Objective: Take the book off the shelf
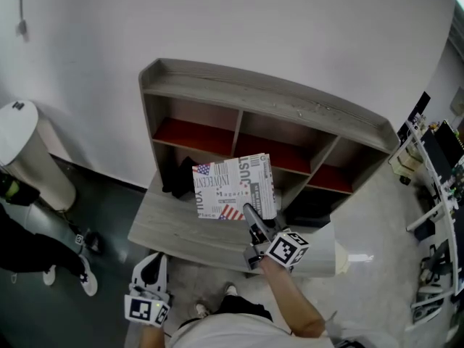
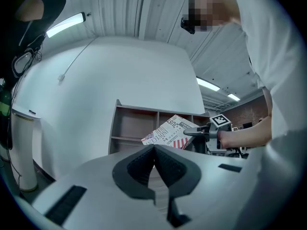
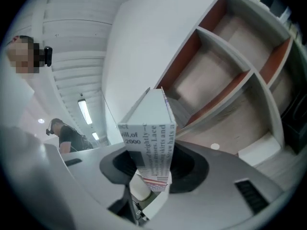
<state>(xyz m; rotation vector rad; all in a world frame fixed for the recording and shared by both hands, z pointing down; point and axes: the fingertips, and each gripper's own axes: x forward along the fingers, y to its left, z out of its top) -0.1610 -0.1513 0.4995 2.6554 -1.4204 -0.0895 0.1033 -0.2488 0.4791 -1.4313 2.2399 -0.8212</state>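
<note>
The book [image 1: 233, 187], white with newspaper print and flag patches, hangs tilted in front of the shelf's middle compartments, above the lower ledge. My right gripper [image 1: 250, 212] is shut on its lower edge. In the right gripper view the book's spine [image 3: 151, 133] stands up between the pads of the gripper [image 3: 151, 169], with the wooden shelf [image 3: 225, 80] behind it. My left gripper [image 1: 152, 270] hangs low at the left, below the ledge, shut on nothing. The left gripper view shows its own closed jaws [image 2: 154, 169], with the book [image 2: 170, 133] and the right gripper [image 2: 194, 133] beyond them.
The grey wooden shelf [image 1: 268, 96] with red inner floors stands against a white wall. A dark item [image 1: 180, 176] lies in its lower left compartment. A white cylinder [image 1: 25, 151] and a person's legs [image 1: 43, 252] are at the left. Desks with equipment [image 1: 435, 194] stand at the right.
</note>
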